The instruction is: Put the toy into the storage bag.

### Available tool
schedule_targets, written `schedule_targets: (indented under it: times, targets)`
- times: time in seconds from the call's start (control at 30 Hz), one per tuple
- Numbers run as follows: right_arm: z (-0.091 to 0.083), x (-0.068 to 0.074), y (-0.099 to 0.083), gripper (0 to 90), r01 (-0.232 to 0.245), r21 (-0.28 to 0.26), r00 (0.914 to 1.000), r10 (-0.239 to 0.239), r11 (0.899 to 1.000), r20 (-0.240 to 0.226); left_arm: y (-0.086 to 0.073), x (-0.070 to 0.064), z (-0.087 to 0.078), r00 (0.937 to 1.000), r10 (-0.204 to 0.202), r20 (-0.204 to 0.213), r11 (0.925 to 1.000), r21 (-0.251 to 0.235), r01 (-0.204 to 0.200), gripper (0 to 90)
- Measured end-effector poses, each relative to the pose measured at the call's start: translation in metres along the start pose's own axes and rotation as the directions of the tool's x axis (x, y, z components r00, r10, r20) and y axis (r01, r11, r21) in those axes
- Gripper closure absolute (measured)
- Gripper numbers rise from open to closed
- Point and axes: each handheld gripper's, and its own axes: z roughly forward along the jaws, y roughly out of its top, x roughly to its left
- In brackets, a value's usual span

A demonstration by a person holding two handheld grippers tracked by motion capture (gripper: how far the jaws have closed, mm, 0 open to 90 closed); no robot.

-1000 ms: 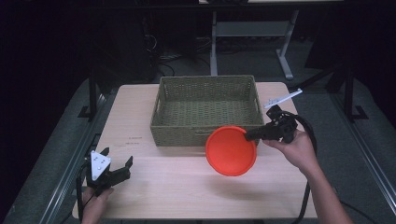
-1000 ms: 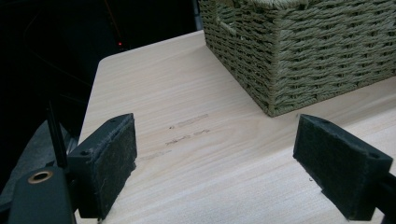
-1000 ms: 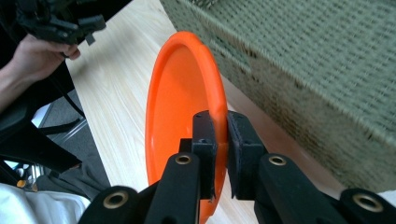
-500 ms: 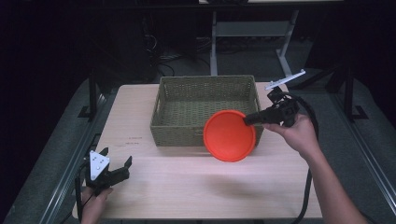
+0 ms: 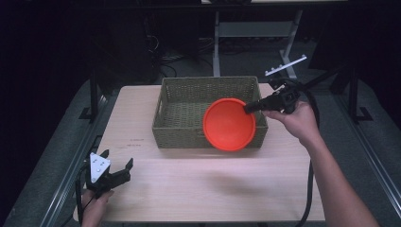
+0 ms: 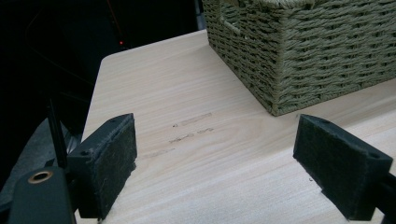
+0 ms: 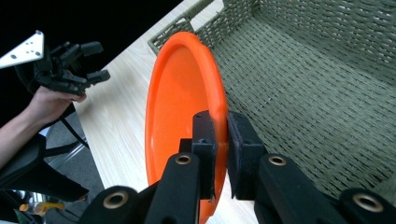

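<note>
An orange plate (image 5: 229, 124) hangs tilted over the front right part of a woven basket (image 5: 179, 97). My right gripper (image 5: 249, 108) is shut on the plate's rim. In the right gripper view the plate (image 7: 180, 116) stands on edge between the two pads (image 7: 243, 154), above the basket's open inside (image 7: 299, 88). My left gripper (image 5: 118, 171) rests open near the table's front left corner, nothing between its fingers. In the left gripper view its pads (image 6: 109, 161) stand wide apart over bare wood, the basket's corner (image 6: 280, 60) ahead on the right.
The light wooden table (image 5: 198, 189) has faint pencil marks (image 6: 191, 128) left of the basket. Dark floor, a metal stand (image 5: 250, 28) and cables lie behind the table. The left hand with its gripper (image 7: 63, 65) is seen far off in the right gripper view.
My right gripper has carried the orange plate up and away from me, from over the table in front of the basket to above the basket's front right part. The left gripper has stayed put.
</note>
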Motion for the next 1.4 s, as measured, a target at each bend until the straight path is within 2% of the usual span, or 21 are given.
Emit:
schedule_targets:
  times: [0.57,0.77,1.17,1.4]
  targets:
    - [0.007,-0.002,0.034,82.5,-0.012,0.007,0.9995,0.012,1.0,0.03,0.001,0.0,-0.001,0.9999,-0.011,0.0,0.9999,-0.013,0.011,12.7]
    - [0.009,-0.004,0.045,82.5,-0.019,-0.002,0.9992,0.019,1.0,0.035,0.002,-0.001,-0.001,1.0,-0.001,0.006,0.9999,-0.012,0.001,12.7]
    - [0.022,-0.025,0.065,82.5,-0.06,-0.017,0.997,0.061,0.998,0.047,0.002,-0.001,0.0,1.0,-0.004,0.001,0.9999,-0.013,0.004,12.7]
    - [0.026,-0.038,0.069,82.5,-0.09,-0.03,0.9934,0.092,0.995,0.068,0.002,-0.003,0.001,1.0,-0.005,0.005,0.9999,-0.015,0.005,12.7]
